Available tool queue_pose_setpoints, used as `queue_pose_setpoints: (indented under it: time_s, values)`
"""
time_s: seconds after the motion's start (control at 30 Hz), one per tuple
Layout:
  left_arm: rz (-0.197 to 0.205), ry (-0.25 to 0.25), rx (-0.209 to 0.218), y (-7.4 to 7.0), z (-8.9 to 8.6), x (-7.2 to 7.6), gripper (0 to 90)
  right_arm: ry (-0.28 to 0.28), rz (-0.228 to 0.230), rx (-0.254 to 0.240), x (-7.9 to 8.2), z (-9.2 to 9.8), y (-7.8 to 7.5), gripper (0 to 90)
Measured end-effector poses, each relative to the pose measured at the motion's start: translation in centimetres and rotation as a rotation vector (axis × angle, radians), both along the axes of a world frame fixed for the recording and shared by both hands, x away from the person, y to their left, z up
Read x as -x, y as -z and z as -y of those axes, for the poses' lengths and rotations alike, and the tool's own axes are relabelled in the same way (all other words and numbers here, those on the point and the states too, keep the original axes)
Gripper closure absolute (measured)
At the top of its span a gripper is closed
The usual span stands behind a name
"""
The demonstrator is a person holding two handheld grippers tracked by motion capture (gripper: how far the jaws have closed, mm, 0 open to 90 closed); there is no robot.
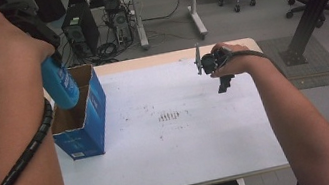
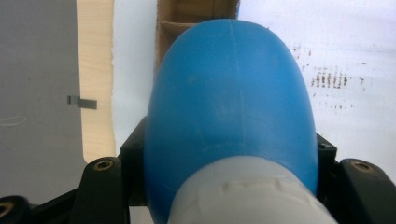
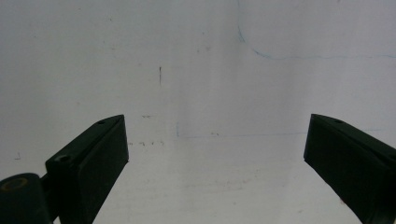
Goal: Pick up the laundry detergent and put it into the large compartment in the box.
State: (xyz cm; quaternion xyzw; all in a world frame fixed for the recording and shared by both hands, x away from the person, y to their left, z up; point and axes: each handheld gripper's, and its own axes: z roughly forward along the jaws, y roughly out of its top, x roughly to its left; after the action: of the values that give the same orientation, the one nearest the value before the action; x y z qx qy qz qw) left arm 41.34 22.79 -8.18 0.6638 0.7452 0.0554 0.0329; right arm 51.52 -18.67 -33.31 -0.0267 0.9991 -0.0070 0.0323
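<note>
Between the jaws of the left gripper sits a blue bottle, clamped tight on both sides, its pale grey cap end nearest the camera and its rounded blue body pointing away toward the table. From the high view that same bottle hangs bottom-down right at the open top of a blue cardboard box, its lower end just at or inside the rim, can't tell if it touches the cardboard. The box stands upright on the left part of the white table, flaps open, brown inside.

Over on the far right side of the table the right gripper has its jaws spread wide with nothing in them, just bare white tabletop with a few faint marks under it. In the high view the right gripper hovers well apart from the box
</note>
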Motion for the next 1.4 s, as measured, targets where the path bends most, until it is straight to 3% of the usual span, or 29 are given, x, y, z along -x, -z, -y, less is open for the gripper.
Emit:
queue_pose_setpoints:
  time_s: [0.53,1.4]
  values:
    - [-0.012,0.009,-0.008,2.1,-1.5,-0.1,38.4,0.006,0.004,-0.001,0.1,-0.2,-0.4,6.5]
    - [-0.046,0.037,0.013,7.7,-2.8,-1.0,38.3,0.005,0.003,0.002,0.1,-0.2,-0.5,6.3]
